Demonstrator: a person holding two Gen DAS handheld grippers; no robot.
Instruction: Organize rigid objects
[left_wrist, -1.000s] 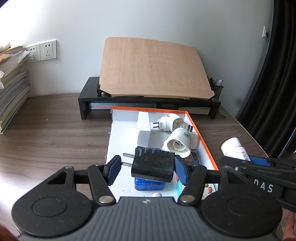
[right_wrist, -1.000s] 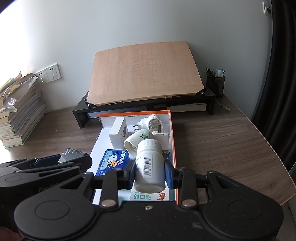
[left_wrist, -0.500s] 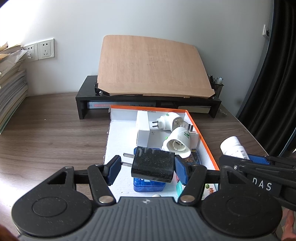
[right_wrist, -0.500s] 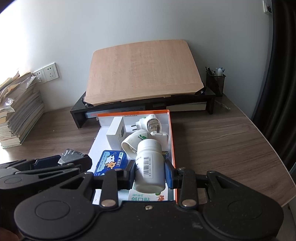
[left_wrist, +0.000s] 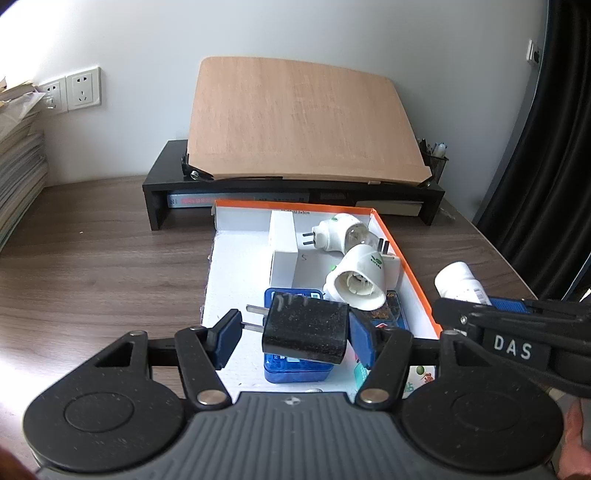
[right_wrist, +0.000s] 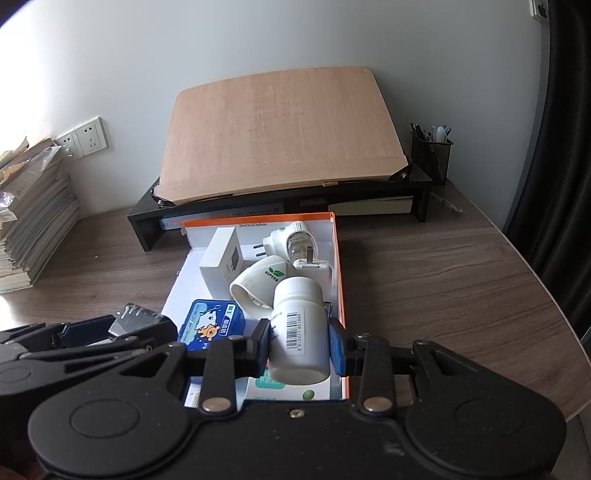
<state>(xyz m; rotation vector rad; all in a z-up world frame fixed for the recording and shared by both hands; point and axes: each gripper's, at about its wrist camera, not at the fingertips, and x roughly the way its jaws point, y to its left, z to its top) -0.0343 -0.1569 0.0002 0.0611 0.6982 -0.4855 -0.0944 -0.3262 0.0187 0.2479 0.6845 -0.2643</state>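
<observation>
Over the orange-edged box (left_wrist: 406, 258), my left gripper (left_wrist: 295, 332) clamps a black plug adapter (left_wrist: 306, 332), and my right gripper (right_wrist: 299, 343) clamps a white bottle (right_wrist: 299, 332). I'd lower each into bare floor, clear of the white sockets (left_wrist: 358, 280), before letting go.

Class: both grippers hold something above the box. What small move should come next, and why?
Probably lower the left gripper and set the black charger on the bare white floor of the box; the right side is crowded with white plug adapters.
</observation>
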